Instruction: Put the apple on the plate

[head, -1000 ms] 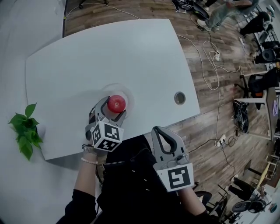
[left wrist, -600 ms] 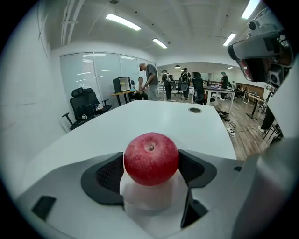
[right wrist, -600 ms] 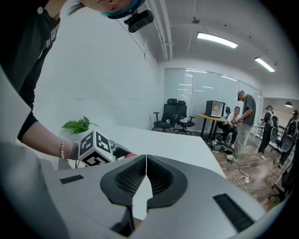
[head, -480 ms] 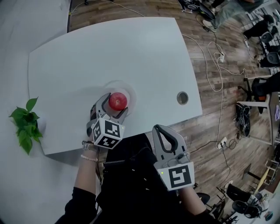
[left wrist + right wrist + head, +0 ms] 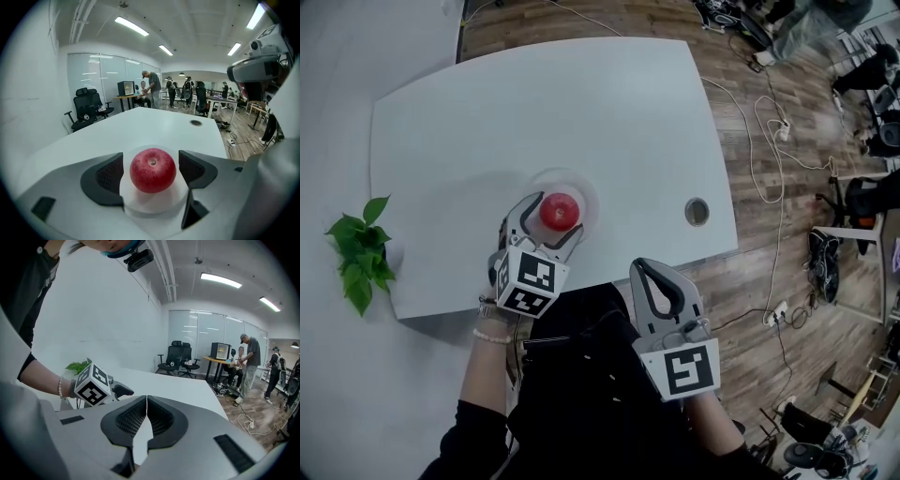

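Note:
The red apple [image 5: 560, 212] [image 5: 153, 170] rests upright on a small round white plate [image 5: 589, 199] [image 5: 140, 207] near the front edge of the white table [image 5: 534, 112]. My left gripper [image 5: 551, 221] [image 5: 151, 169] is open, one jaw on either side of the apple, and a thin gap shows at each pad. My right gripper [image 5: 650, 281] [image 5: 146, 416] is shut on nothing and is held off the table's front edge, close to the person's body. In the right gripper view the left gripper's marker cube [image 5: 93, 384] shows at the left.
A potted green plant [image 5: 361, 248] [image 5: 77, 365] stands at the table's left front corner. A round cable hole [image 5: 697, 211] [image 5: 195, 123] lies right of the plate. Cables [image 5: 769, 131] trail over the wooden floor at the right. Office chairs [image 5: 89, 108], desks and people stand beyond the table.
The head view has shifted slightly. The apple stays between the left jaws over the plate. The right gripper has barely moved.

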`<state>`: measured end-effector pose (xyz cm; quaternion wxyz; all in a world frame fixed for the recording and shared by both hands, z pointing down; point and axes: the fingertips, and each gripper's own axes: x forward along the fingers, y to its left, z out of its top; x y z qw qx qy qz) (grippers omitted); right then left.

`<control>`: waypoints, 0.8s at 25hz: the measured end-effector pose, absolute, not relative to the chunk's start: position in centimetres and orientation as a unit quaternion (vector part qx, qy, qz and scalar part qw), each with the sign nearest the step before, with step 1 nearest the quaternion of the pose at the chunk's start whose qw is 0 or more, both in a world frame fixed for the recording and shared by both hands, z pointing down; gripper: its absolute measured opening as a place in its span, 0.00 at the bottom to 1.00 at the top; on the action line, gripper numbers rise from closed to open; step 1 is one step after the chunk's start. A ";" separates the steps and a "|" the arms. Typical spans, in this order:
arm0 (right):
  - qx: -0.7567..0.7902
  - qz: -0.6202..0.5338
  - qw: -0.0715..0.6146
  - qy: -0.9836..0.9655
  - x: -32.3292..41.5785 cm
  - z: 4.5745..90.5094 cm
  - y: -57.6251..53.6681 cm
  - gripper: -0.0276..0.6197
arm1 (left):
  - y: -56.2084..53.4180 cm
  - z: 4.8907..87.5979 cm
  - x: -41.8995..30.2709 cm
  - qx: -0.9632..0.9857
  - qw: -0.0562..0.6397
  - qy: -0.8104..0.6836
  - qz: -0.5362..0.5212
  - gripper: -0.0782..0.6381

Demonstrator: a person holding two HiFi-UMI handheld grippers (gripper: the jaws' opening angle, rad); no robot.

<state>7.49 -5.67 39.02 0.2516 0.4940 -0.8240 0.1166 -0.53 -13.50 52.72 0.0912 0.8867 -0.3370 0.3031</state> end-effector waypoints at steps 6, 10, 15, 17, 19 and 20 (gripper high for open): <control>0.486 0.100 0.237 -0.836 7.2 37.7 -6.8 0.11 | -14.9 47.5 -1.7 0.888 0.124 -0.377 0.232 0.62; 0.481 0.085 0.228 -0.842 6.9 36.8 -7.4 0.11 | -15.3 44.0 -2.7 0.887 0.131 -0.403 0.187 0.58; 0.483 0.066 0.213 -0.847 7.1 35.3 -8.0 0.11 | -15.5 39.9 -3.2 0.883 0.089 -0.430 0.168 0.35; 0.484 0.061 0.206 -0.848 7.2 34.6 -8.1 0.11 | -15.2 38.5 -3.1 0.883 0.073 -0.433 0.166 0.31; 0.484 0.057 0.201 -0.850 7.4 34.0 -8.3 0.11 | -14.8 37.2 -3.0 0.882 0.058 -0.437 0.163 0.24; 0.485 0.056 0.198 -0.850 7.5 33.6 -8.3 0.11 | -14.7 36.6 -2.9 0.882 0.051 -0.440 0.162 0.22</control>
